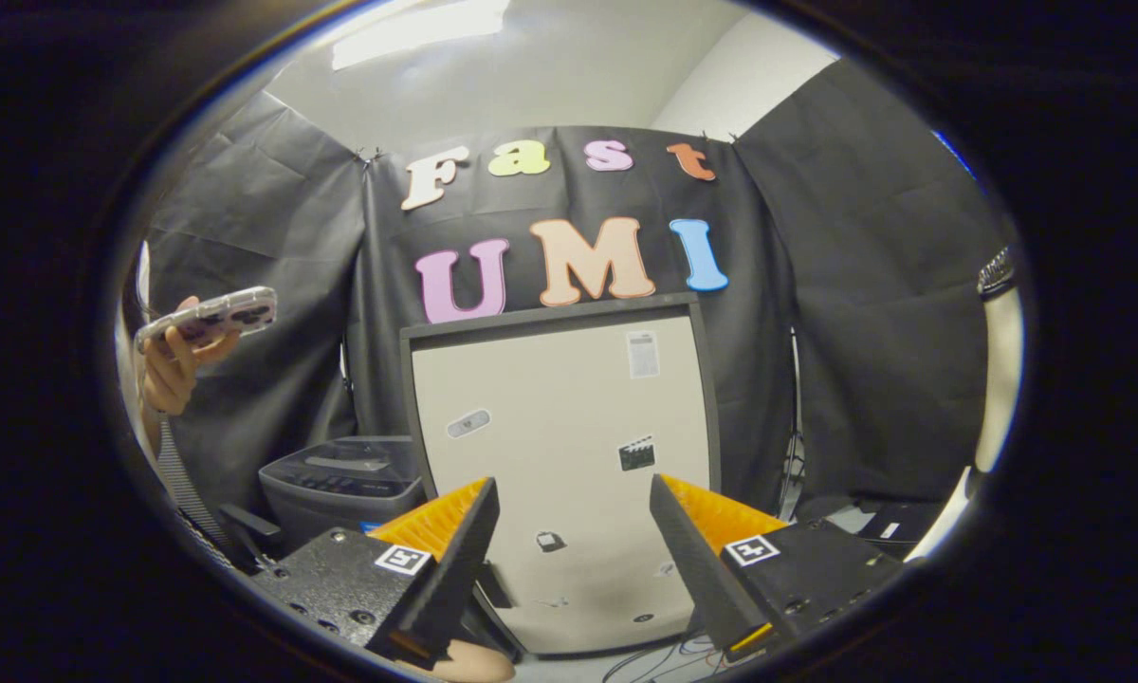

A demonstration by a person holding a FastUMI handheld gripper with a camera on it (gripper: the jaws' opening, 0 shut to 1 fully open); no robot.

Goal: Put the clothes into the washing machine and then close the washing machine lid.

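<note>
The gripper is held wide open and empty before the raised washer lid, no clothes are gripped, so the loading step is judged barely begun, and clothes must be found and pinched first.

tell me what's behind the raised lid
Black cloth hangs behind the lid, showing above and to both sides. Whatever is directly behind the lid is covered. The gripper is open, holding nothing.
</note>
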